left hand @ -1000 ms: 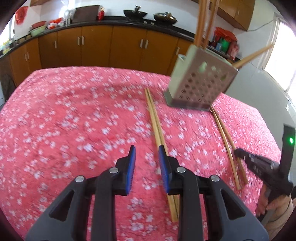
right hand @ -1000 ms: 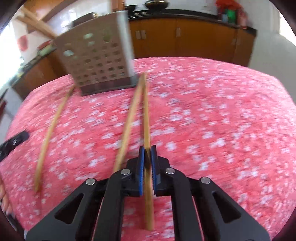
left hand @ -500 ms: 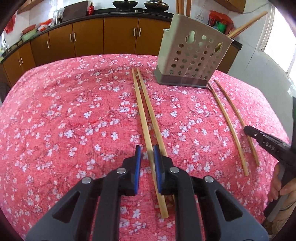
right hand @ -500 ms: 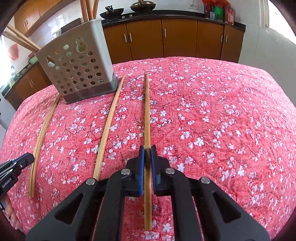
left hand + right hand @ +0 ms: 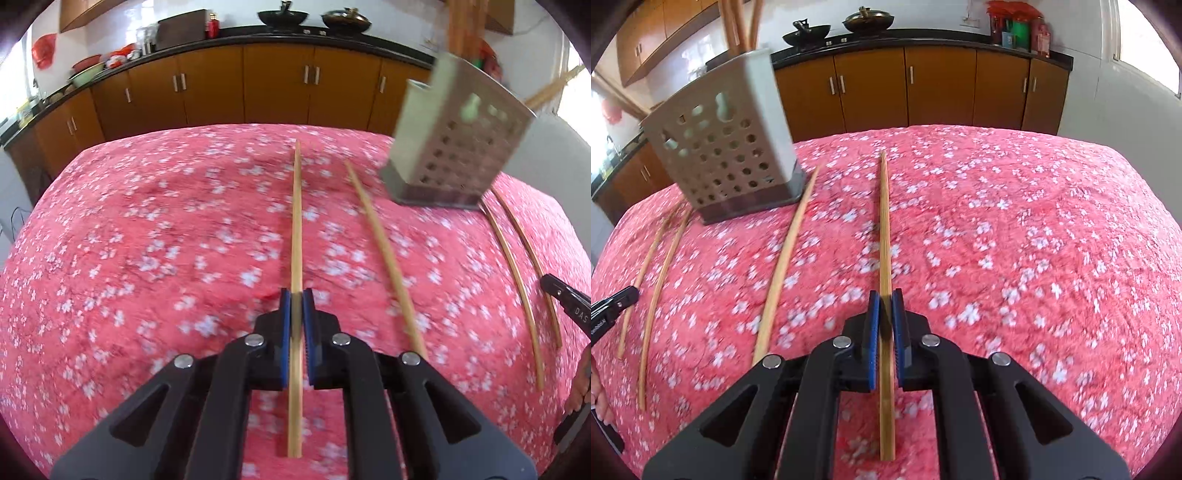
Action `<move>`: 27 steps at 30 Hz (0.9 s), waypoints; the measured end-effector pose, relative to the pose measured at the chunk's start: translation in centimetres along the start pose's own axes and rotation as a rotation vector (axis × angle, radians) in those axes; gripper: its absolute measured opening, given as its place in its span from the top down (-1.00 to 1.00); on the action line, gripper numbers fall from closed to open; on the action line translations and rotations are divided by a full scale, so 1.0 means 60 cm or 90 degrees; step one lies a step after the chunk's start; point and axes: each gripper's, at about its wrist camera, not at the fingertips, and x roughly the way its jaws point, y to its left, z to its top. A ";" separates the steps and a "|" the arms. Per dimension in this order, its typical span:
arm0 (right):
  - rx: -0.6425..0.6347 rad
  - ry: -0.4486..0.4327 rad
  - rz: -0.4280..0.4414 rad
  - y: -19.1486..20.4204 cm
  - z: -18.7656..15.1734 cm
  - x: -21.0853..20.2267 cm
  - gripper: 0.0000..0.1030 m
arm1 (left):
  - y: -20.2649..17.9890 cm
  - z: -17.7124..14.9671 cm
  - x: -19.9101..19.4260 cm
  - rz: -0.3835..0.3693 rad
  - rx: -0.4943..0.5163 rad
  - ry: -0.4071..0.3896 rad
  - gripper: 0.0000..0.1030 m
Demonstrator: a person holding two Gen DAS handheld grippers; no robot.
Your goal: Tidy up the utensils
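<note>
Each claw, left (image 5: 296, 295) and right (image 5: 885, 297), grips its own chopstick (image 5: 296, 236) (image 5: 884, 229), lengthwise between the fingers, apparently just off the table (image 5: 1052, 229). The holder (image 5: 727, 147) stands toward the far edge.

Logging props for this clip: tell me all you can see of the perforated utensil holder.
The grey-beige perforated plastic utensil holder is a squarish box, its walls dotted with round holes above a darker solid base. It stands on the red floral tablecloth. Several wooden chopsticks stick up out of its open top. One loose chopstick's tip lies at its base corner.
</note>
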 end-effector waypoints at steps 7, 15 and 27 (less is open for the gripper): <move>0.008 0.001 0.008 -0.006 0.004 0.005 0.84 | 0.015 -0.002 0.002 -0.015 -0.015 -0.002 0.79; 0.013 0.001 0.013 -0.012 0.004 0.009 0.84 | 0.021 -0.004 -0.012 -0.026 -0.026 -0.003 0.79; 0.012 0.000 0.011 -0.011 0.004 0.010 0.84 | 0.021 -0.001 -0.008 -0.029 -0.028 -0.002 0.79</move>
